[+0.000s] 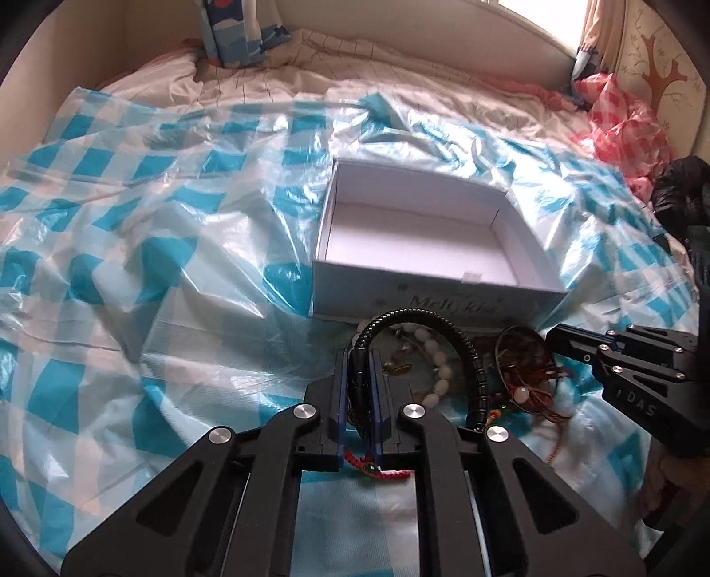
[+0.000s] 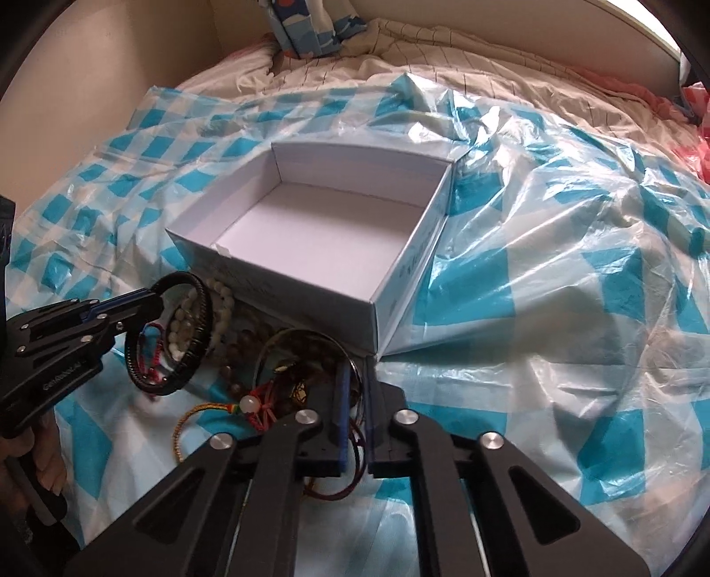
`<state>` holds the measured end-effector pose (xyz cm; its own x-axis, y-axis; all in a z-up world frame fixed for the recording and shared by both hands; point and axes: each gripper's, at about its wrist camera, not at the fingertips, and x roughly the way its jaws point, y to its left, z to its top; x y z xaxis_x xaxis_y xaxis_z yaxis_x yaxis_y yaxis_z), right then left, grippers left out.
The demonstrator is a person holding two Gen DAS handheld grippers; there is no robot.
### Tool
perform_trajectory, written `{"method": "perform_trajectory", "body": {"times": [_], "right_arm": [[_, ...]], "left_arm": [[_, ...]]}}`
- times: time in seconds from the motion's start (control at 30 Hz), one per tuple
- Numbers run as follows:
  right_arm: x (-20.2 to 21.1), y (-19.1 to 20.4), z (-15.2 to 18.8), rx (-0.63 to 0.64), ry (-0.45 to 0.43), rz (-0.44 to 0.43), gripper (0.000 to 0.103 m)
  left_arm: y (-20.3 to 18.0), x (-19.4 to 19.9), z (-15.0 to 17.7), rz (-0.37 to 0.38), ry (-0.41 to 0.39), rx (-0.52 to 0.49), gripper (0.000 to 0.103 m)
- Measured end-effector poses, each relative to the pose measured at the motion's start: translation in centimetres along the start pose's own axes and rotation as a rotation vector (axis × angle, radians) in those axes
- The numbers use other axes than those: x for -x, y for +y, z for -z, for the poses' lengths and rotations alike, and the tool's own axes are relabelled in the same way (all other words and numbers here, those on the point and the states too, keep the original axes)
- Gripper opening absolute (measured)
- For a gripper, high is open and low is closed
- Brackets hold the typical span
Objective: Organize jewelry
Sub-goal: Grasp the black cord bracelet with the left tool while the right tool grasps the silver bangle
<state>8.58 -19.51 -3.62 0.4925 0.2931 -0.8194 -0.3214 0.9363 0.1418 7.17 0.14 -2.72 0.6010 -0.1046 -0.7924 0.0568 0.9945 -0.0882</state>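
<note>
An open white cardboard box (image 1: 523, 235) (image 2: 284, 155) lies empty on the bed. In front of it lies a pile of bracelets: white beads (image 1: 437, 377) (image 2: 222, 288), brown beads (image 2: 248, 337) and red cords (image 2: 262, 408). My left gripper (image 1: 358, 355) (image 2: 153, 288) is shut on a black ribbed bracelet (image 1: 470, 350) (image 2: 202, 328), which stands up above the pile. My right gripper (image 2: 355, 377) (image 1: 550, 339) is shut on a thin dark bangle (image 2: 310, 335) (image 1: 503, 355) at the pile's right side.
A blue-and-white checked plastic sheet (image 1: 155, 248) (image 2: 554, 266) covers the bed. A blue patterned pillow (image 1: 239, 31) lies at the head. A red checked plastic bag (image 1: 621, 115) and dark clothing (image 1: 683, 195) lie at the right edge.
</note>
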Motion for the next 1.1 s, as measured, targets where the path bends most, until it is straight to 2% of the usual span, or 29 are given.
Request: {"method": "perform_trajectory", "body": {"times": [0.23,0.37,0.4,0.43,0.47,0.5,0.6,0.7,0.8,0.83,0.97,1.1], "right_arm": [[2.7,-0.5,0.0,-0.035,-0.052,-0.039,0.004],[1.8,-1.0,0.1,-0.053,-0.011,-0.047,0.004],[1.4,-1.2,0.2,-0.066,0.002,-0.054,0.017],[1.0,-1.3,0.3,-0.07,0.009,-0.054,0.04],[0.8,-1.2,0.3,-0.067,0.008,-0.047,0.046],[0.4,-1.1,0.3,-0.06,0.013,-0.05,0.047],[-0.4,-0.8,0.3,-0.044,0.019,-0.036,0.046],[-1.5,-0.6,0.3,-0.026,0.033,-0.024,0.039],[-2.0,-0.2,0.3,-0.006,0.034,-0.019,0.022],[-1.9,-0.1,0.3,0.007,0.036,-0.009,0.01],[-1.0,0.0,0.3,0.009,0.023,-0.035,0.005],[1.0,0.2,0.0,0.014,-0.022,-0.052,0.005]], "left_arm": [[0.2,2.3,-0.2,0.03,-0.036,0.005,0.008],[0.1,2.5,-0.3,0.036,-0.042,0.003,0.008],[0.1,2.5,-0.3,0.035,-0.039,0.002,0.008],[0.1,2.4,-0.2,0.034,-0.037,0.002,0.008],[0.1,2.3,-0.2,0.035,-0.034,0.003,0.008],[0.1,2.2,-0.2,0.037,-0.032,0.003,0.008],[0.1,2.1,-0.1,0.039,-0.032,0.003,0.008],[0.0,2.1,-0.1,0.039,-0.031,0.001,0.008],[-0.1,2.0,0.0,0.038,-0.029,-0.001,0.008],[-0.1,2.0,0.0,0.038,-0.029,0.0,0.008],[-0.1,2.1,-0.1,0.038,-0.029,-0.001,0.008],[0.2,2.3,-0.3,0.036,-0.039,0.003,0.008]]}}
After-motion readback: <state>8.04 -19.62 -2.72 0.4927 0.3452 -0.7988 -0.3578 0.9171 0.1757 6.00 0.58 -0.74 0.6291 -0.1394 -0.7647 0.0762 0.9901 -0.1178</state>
